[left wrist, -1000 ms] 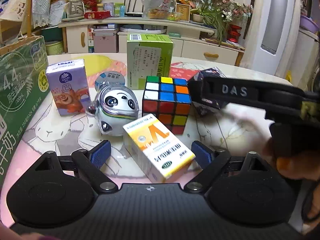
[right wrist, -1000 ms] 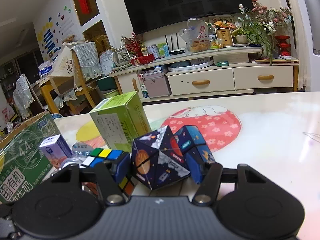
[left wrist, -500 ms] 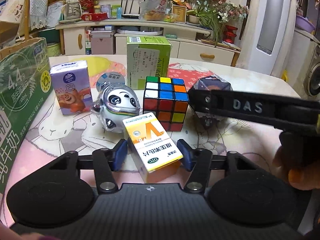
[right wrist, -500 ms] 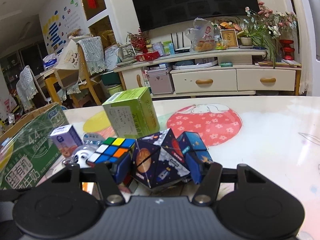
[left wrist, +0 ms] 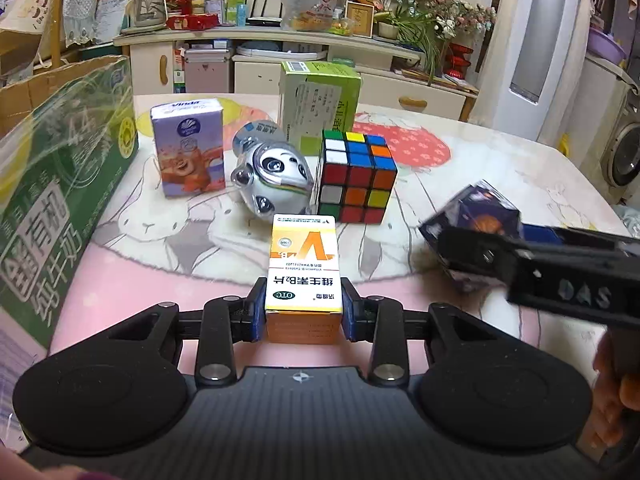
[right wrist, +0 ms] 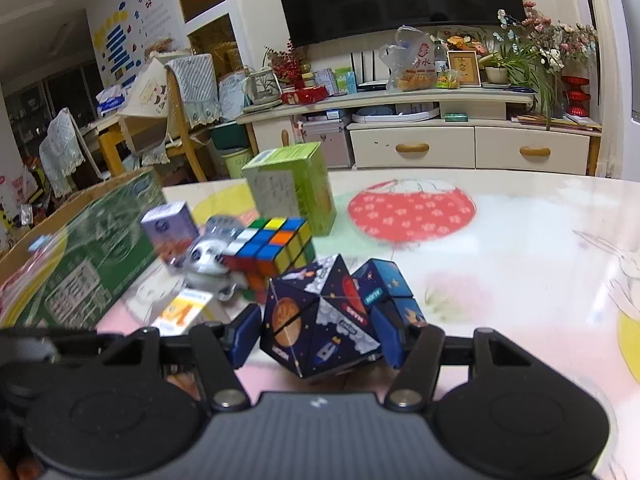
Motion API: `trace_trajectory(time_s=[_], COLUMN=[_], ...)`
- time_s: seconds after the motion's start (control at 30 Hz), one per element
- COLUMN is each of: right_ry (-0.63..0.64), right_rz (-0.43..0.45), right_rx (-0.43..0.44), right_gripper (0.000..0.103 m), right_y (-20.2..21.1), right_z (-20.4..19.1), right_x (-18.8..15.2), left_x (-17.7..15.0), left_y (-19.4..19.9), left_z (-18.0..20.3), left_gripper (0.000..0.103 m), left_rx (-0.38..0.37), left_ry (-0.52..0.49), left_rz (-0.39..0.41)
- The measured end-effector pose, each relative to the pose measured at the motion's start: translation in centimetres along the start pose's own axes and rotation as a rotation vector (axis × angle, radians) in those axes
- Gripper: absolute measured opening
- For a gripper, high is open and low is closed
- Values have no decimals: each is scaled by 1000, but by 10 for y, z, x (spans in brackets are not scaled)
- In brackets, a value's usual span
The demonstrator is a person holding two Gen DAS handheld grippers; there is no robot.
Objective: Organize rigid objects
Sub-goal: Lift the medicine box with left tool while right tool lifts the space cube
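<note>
Behind your table [left wrist: 520, 168] with its pink cartoon cloth stands a cream cabinet crowded with plants and packets. Since a second ago, your left gripper [left wrist: 303, 310] has gone from spread wide around the vitamin box [left wrist: 304, 264] to pinching it by its long sides, and the box now points straight away from you instead of lying askew. It is yellow and white with an orange V and a green OTC oval, at the near middle of the table. Your right gripper [right wrist: 322, 338] clamps the space-print folding cube [right wrist: 320, 320], as it did before; the cube, dark blue with planets and rockets, has moved from beside the Rubik's cube [left wrist: 356, 176] to the near right, well apart from it. Farther off, left to right, stand a purple tissue pack [left wrist: 188, 146], a panda toy [left wrist: 272, 176] and the Rubik's cube, with a green box [left wrist: 320, 104] behind and a green milk carton [left wrist: 60, 184] at far left.
</note>
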State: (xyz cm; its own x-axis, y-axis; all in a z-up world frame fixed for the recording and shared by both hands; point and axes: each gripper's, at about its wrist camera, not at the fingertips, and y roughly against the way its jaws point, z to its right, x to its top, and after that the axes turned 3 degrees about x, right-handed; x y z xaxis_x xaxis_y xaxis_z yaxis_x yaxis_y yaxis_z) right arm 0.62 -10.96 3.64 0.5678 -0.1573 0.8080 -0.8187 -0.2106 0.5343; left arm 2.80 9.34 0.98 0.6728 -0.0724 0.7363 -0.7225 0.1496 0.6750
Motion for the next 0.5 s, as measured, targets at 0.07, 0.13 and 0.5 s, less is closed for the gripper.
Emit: trace_trajectory(time_s=[0.07,0.13,0.5], right_ry=[2,-2,61], right_rz=[-1,0,-19], right_rx=[-9,-18,-67], right_gripper=[61,61,62], right_y=[9,18,51], right_z=[-6,-12,-65], right_x=[-7,-14,-49], left_x=[-4,-8,-34], left_y=[6,11,42], left_z=[-3,-5,-14], left_gripper=[42,42,43], left_rx=[-9,-16,-64], left_ry=[-2,-8,-41], left_rz=[-7,-12,-47])
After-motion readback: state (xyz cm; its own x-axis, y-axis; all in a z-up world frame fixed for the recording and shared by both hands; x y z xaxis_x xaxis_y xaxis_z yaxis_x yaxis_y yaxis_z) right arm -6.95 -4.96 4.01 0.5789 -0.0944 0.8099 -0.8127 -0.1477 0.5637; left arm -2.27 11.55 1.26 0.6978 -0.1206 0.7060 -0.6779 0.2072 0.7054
